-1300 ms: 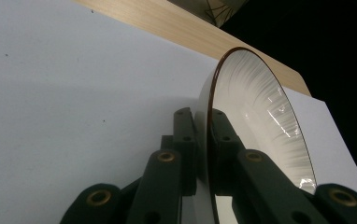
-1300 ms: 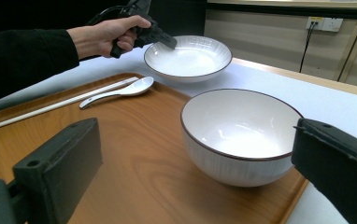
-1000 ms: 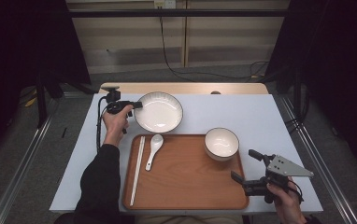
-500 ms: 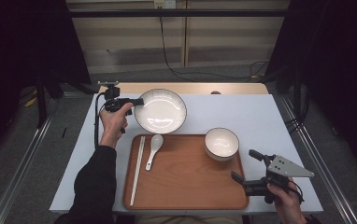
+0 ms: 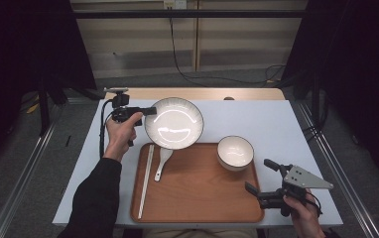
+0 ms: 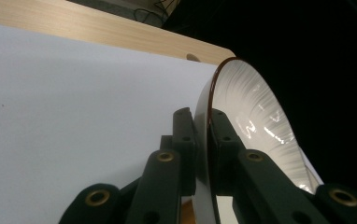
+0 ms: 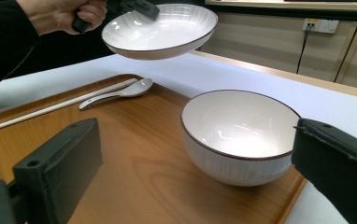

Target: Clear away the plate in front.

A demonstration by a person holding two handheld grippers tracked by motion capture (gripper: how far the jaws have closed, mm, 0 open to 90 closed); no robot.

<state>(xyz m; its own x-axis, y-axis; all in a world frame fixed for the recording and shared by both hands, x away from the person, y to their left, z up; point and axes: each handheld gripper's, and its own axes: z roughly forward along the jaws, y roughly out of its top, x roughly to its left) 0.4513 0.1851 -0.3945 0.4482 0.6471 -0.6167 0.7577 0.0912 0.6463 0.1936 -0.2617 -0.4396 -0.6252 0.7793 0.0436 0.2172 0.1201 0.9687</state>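
Observation:
A wide white plate point(image 5: 174, 123) with a dark rim hangs in the air over the far left edge of the wooden tray point(image 5: 197, 198). My left gripper point(image 5: 150, 111) is shut on its left rim. In the left gripper view the black jaws pinch the plate's rim point(image 6: 260, 112) from both sides. On the tray sit a small white bowl point(image 5: 235, 152), a white spoon point(image 5: 161, 161) and chopsticks point(image 5: 146, 178). My right gripper point(image 5: 261, 176) stands open at the tray's near right corner, and its jaws frame the bowl point(image 7: 239, 135) without touching it.
The white table point(image 5: 277, 124) has bare room to the right of the plate and behind the tray. A wooden strip point(image 5: 247, 94) runs along its far edge. Dark curtains and cables lie beyond.
The left gripper has lifted the plate off the table and carried it a little toward the tray, and its near rim now overlaps the tray's far edge. The right gripper has stayed put.

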